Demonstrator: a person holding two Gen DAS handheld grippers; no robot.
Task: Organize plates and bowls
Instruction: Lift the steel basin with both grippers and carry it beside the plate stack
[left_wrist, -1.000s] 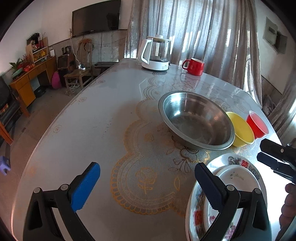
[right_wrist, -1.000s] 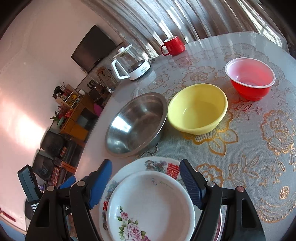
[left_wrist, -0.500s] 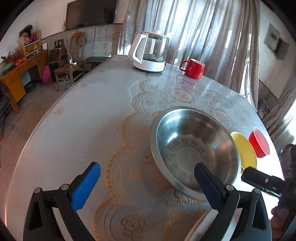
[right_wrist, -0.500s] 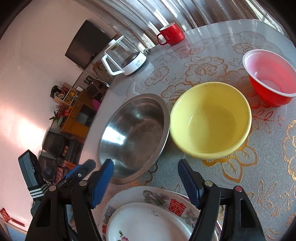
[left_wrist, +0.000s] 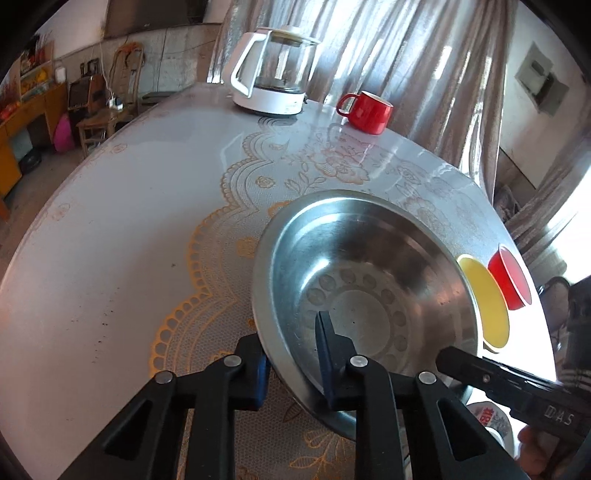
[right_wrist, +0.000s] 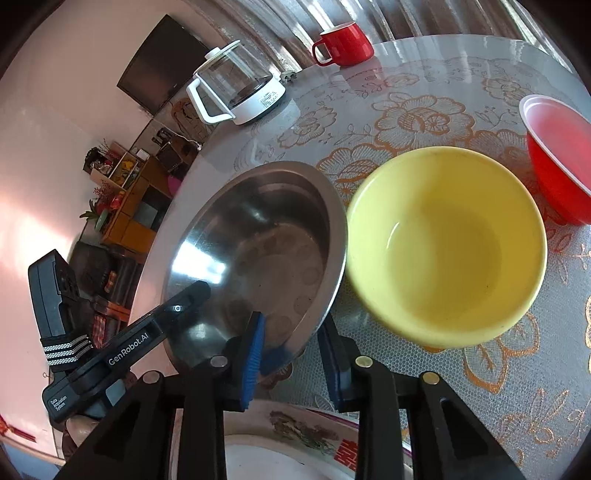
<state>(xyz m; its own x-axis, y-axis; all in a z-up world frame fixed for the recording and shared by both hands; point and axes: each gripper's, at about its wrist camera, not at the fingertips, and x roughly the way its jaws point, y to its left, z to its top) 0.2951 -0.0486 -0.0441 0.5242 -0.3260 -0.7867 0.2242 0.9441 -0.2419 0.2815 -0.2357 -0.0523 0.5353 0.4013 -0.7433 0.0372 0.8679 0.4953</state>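
In the left wrist view, the steel basin's (left_wrist: 369, 295) near rim is clamped between the left gripper's (left_wrist: 291, 354) nearly closed jaws on the tabletop (left_wrist: 110, 221).

In the right wrist view, the basin's rim is straddled by the right gripper's (right_wrist: 291, 347) narrowed jaws; whether it is pinched cannot be told. The yellow bowl (right_wrist: 447, 243) sits just beside the basin.

left claw (left_wrist: 291, 354): clamped on rim | right claw (right_wrist: 291, 347): clamped on rim

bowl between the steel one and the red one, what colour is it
Yellow bowl, plain inside, seen best in the right wrist view.
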